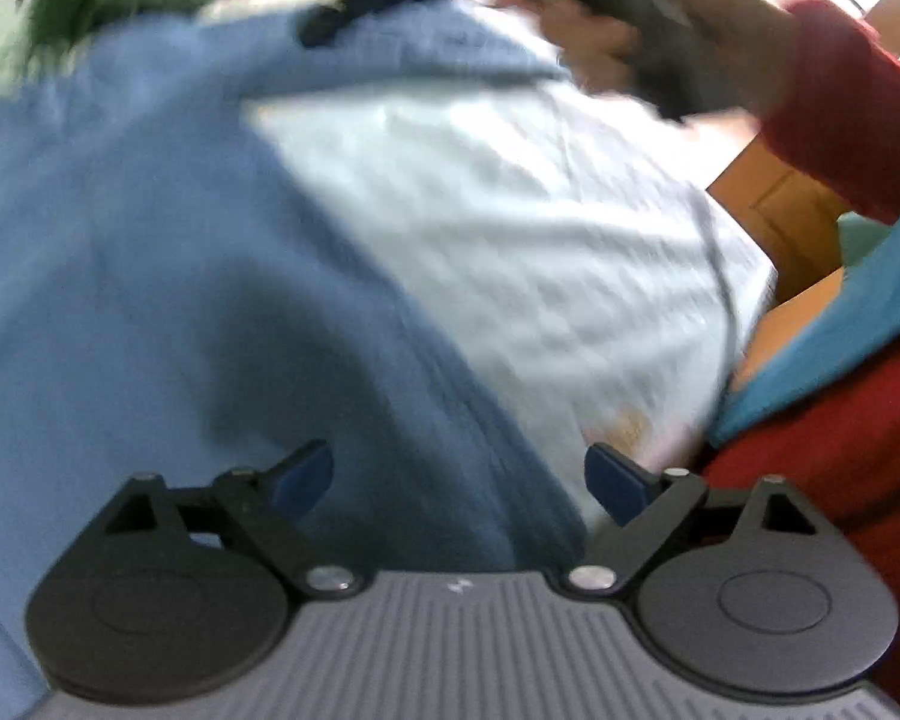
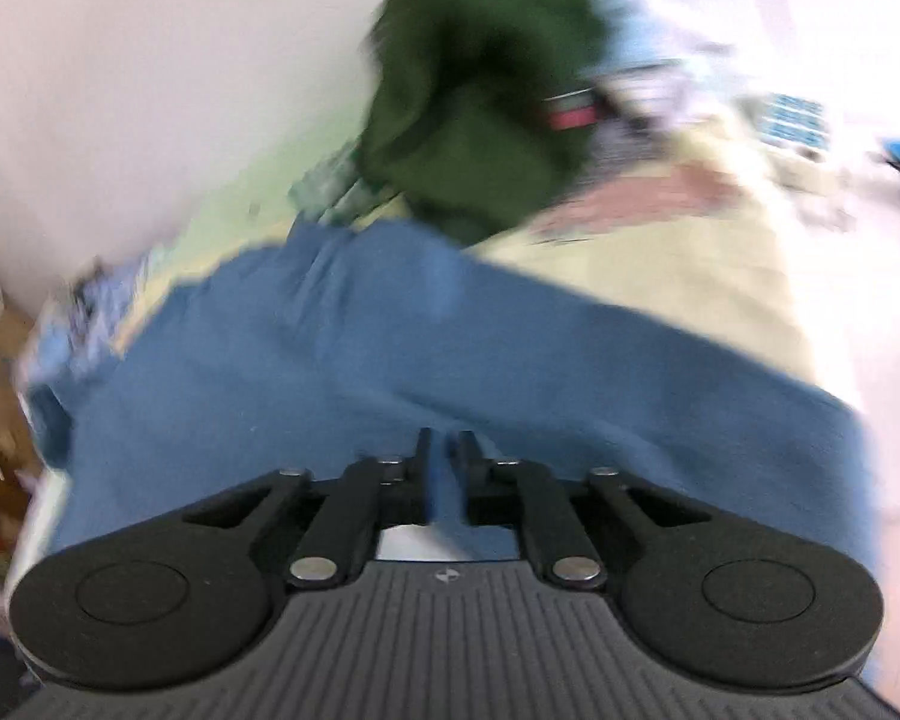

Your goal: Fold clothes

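Only the left view shows a red sleeve (image 1: 840, 114); left gripper (image 1: 459, 477) fingers wide, empty, right gripper (image 2: 444, 450) narrowly parted over blue cloth (image 2: 390, 360).

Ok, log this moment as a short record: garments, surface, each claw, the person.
garment in work: blue garment, spread over a white quilted cloth
other garment: dark green garment, bunched beyond the blue one
surface: pale yellow bedding
left claw: jaws wide apart, nothing between them
right claw: jaws narrowly apart, blue fabric in the gap
person: red sleeve, hand on the other claw
image quality: blurred
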Available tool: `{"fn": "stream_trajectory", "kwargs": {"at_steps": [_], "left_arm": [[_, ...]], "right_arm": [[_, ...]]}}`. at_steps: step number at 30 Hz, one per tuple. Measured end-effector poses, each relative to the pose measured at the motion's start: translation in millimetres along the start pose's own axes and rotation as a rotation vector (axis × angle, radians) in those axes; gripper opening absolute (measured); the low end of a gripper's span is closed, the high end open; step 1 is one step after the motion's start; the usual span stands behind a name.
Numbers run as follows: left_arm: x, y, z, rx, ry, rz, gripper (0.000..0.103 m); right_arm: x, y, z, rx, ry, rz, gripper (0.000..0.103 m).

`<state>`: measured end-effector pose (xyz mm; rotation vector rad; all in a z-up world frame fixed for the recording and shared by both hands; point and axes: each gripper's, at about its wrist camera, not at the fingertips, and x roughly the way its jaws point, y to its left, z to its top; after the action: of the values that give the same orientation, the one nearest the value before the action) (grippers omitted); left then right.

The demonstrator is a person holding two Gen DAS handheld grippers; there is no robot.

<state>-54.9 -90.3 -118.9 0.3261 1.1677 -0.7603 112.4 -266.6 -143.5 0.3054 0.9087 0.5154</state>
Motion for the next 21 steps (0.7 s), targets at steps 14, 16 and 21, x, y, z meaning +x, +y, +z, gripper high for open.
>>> {"fn": "stream_trajectory", "kwargs": {"at_steps": [14, 16, 21], "left_arm": [[54, -22, 181, 0.510, -0.086, 0.077, 0.089], [65, -29, 187, 0.582, -0.048, 0.081, 0.090], [88, -37, 194, 0.685, 0.042, 0.074, 0.091]], "right_arm": [[-115, -212, -145, 1.315, -0.104, 0.007, 0.044], [-99, -213, -157, 1.410, -0.095, 0.062, 0.046], [-75, -222, -172, 1.552, -0.092, 0.118, 0.050]]}}
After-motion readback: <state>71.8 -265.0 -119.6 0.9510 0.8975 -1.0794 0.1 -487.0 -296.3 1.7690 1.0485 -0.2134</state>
